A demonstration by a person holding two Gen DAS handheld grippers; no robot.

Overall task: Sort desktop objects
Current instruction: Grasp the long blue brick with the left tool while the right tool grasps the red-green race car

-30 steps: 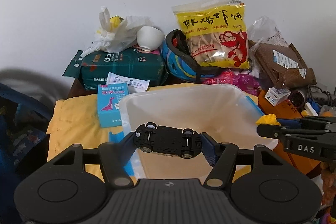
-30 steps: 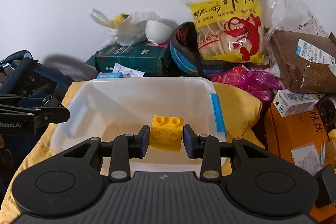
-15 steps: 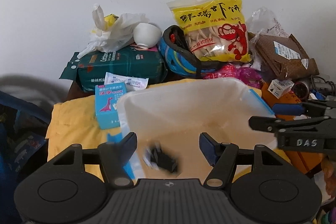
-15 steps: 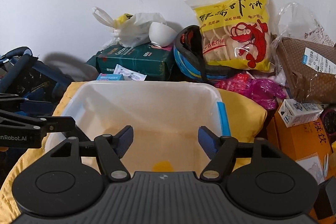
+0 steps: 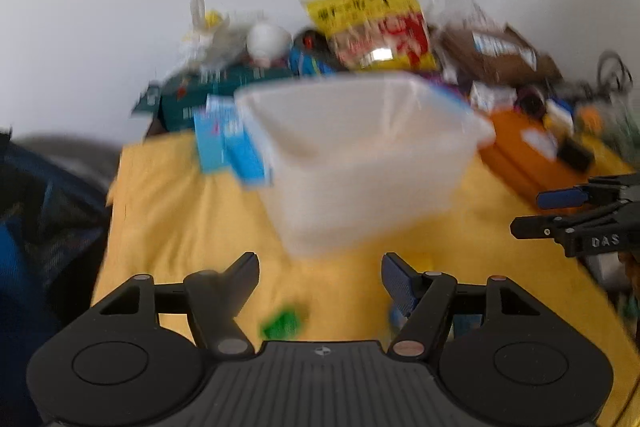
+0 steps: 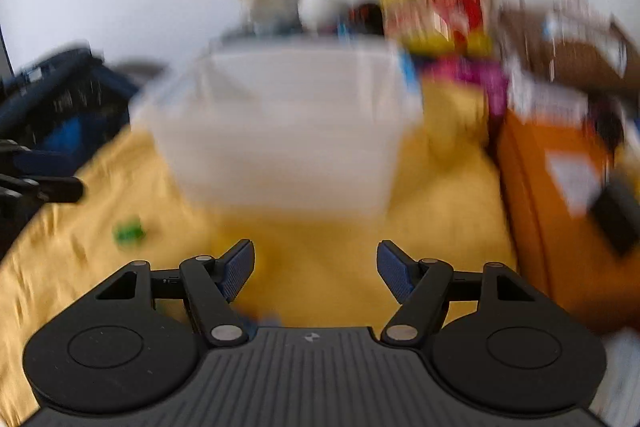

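Both tools, left tool (image 5: 319,269) and right tool (image 6: 315,259), released and empty, low over yellow cloth (image 6: 340,247); green block (image 5: 281,324) at 6 o'clock of bin (image 5: 360,155), likely next pick.

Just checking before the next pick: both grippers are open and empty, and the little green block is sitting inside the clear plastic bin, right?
Not quite. The left gripper and right gripper are open and empty, but the green block lies on the yellow cloth, in front of the clear plastic bin, not inside it. The right wrist view shows this best, despite the blur.
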